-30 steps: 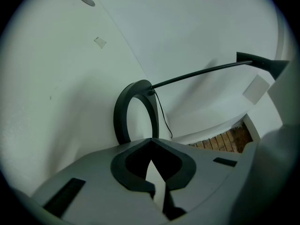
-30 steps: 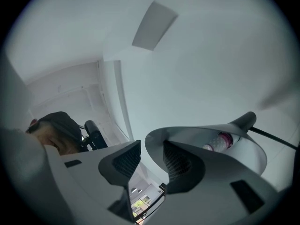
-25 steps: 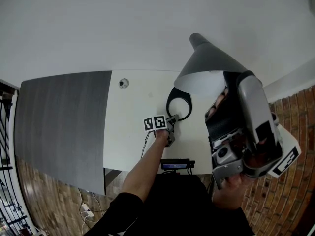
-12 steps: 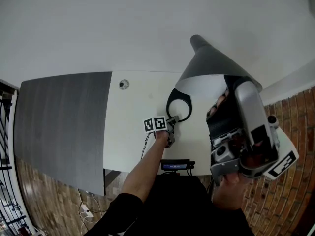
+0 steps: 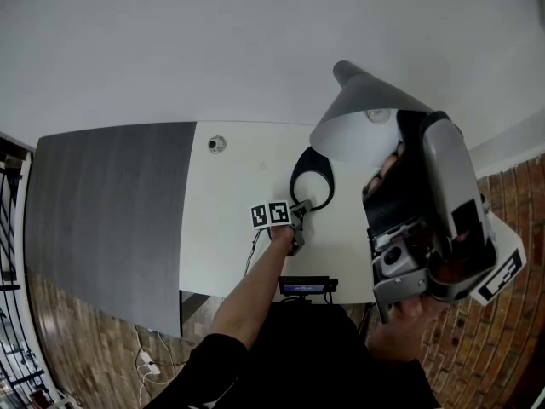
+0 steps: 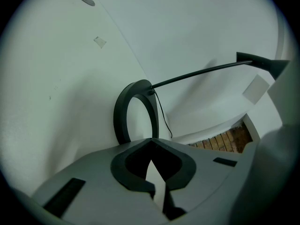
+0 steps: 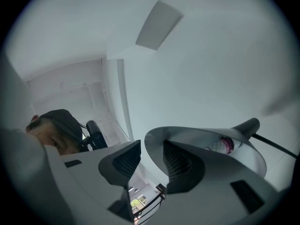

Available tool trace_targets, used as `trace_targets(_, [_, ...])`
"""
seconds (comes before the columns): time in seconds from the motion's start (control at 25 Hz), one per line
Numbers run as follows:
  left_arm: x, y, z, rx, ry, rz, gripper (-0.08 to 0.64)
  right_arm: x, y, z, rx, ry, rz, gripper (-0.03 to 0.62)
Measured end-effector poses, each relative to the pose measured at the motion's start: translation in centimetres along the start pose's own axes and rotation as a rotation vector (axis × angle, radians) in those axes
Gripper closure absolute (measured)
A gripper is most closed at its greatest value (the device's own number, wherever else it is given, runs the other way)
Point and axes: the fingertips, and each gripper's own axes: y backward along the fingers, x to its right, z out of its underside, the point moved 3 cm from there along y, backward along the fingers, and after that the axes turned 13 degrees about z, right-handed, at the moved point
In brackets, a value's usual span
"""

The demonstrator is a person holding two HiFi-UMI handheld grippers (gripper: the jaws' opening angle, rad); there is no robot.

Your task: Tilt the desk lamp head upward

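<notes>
Lamp head (image 7: pixel 199 137) between right fingers (image 7: pixel 124 161)

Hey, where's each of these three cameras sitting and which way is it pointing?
Head view: on the person's head, facing steeply down at the white desk; left arm, left gripper, right gripper show.
Left gripper view: low on the desk, looking along its shut jaws at the ring base.
Right gripper view: raised, looking up between its parted jaws into the lamp head.
Shared: head and left gripper views both show the ring base.
</notes>
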Motion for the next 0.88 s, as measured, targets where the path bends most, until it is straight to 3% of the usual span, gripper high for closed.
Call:
trace_targets(0.64, [-0.24, 0.05, 0.09, -0.001, -0.003, -0.004, 0.551, 0.12, -0.43, -0.26, -0.003, -0.026, -0.007, 0.435])
trace_targets(0.88, [-0.29, 0.06, -0.06, 0.001, -0.006, -0.006, 0.551, -0.21, 0.21, 0.25, -0.014, 0.036, -0.028, 0.434])
